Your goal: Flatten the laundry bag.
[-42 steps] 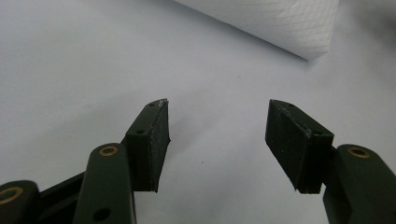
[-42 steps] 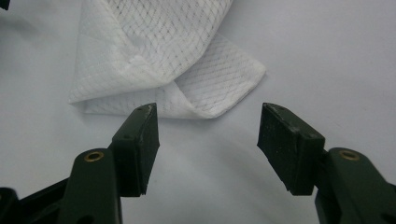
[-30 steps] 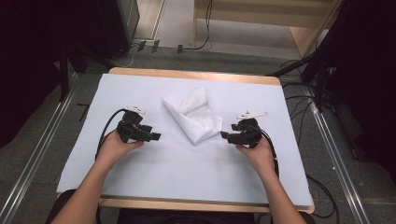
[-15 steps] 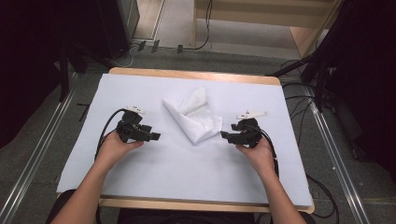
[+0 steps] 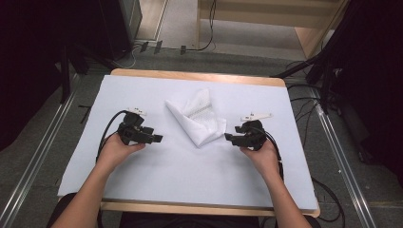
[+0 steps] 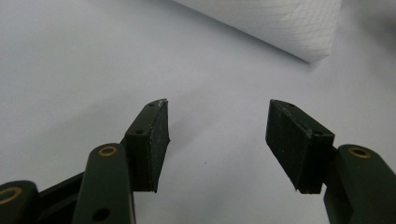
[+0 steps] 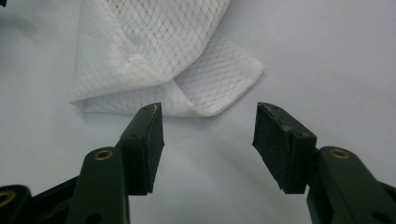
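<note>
Tabletop: wooden-edged tabletop [image 5: 199, 76] covered with a pale white sheet, spanning the middle of the high view.
Cloth: folded white mesh-textured cloth [image 5: 197, 118] lying flat just above the centre of the high view, between the two claws and touching neither; it sits at the upper right of the left gripper view [image 6: 280, 23] and at the upper left of the right gripper view [image 7: 163, 60].
Left claw: black two-jaw left claw [image 5: 158, 139], left of centre, held in a hand, jaws apart with bare sheet between them.
Right claw: black two-jaw right claw [image 5: 229, 137], right of centre, just beside the cloth's lower corner; its jaws have just been closing a little yet stand apart, nothing between them.
</note>
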Tool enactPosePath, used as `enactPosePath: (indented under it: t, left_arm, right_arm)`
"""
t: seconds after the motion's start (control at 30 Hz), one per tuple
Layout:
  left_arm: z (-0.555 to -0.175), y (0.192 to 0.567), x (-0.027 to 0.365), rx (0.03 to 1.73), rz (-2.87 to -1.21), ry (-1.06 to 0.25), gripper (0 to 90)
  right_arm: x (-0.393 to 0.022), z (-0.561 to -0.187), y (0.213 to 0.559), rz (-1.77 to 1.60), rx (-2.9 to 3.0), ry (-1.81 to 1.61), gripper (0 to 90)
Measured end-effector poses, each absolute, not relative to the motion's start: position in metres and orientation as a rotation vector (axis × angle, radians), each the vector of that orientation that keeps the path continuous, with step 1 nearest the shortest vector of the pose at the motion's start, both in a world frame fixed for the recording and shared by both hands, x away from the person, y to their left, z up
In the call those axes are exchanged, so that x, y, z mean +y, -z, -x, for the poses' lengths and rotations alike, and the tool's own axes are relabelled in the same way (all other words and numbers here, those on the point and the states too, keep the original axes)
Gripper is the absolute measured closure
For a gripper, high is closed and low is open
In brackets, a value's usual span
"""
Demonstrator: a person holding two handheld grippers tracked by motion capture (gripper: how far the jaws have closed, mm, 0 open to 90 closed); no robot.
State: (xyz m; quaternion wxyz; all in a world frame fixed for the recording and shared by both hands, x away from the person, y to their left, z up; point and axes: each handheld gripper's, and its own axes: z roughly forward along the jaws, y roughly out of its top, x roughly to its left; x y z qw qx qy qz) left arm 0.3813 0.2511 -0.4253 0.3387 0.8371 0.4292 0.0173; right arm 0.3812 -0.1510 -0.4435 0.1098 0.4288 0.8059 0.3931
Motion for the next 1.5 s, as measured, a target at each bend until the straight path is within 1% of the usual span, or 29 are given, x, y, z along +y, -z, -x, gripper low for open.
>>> enactPosePath:
  t: [0.5, 0.73, 0.83, 0.97, 1.1, 1.3, 1.5]
  left_arm:
    - [-0.381, 0.424, 0.251, 1.116, -2.186, -0.044, 39.8]
    - [-0.381, 0.425, 0.251, 1.118, -2.189, -0.046, 39.5]
    - [-0.381, 0.425, 0.251, 1.119, -2.186, -0.050, 39.4]
    - [-0.380, 0.425, 0.252, 1.125, -2.188, -0.052, 39.4]
    - [-0.378, 0.424, 0.254, 1.129, -2.181, -0.062, 39.4]
    - [-0.377, 0.423, 0.255, 1.130, -2.179, -0.069, 39.4]
    - [-0.377, 0.423, 0.256, 1.136, -2.175, -0.072, 39.4]
  right_arm:
    - [-0.150, -0.383, 0.443, -1.267, 2.363, -1.157, 46.0]
    - [-0.148, -0.389, 0.443, -1.280, 2.353, -1.154, 49.5]
    - [-0.147, -0.393, 0.444, -1.275, 2.355, -1.144, 57.4]
    - [-0.147, -0.400, 0.444, -1.296, 2.354, -1.142, 71.1]
    - [-0.149, -0.403, 0.444, -1.313, 2.368, -1.145, 80.6]
    - [-0.142, -0.411, 0.440, -1.315, 2.386, -1.171, 89.9]
    - [-0.133, -0.422, 0.444, -1.326, 2.407, -1.150, 90.0]
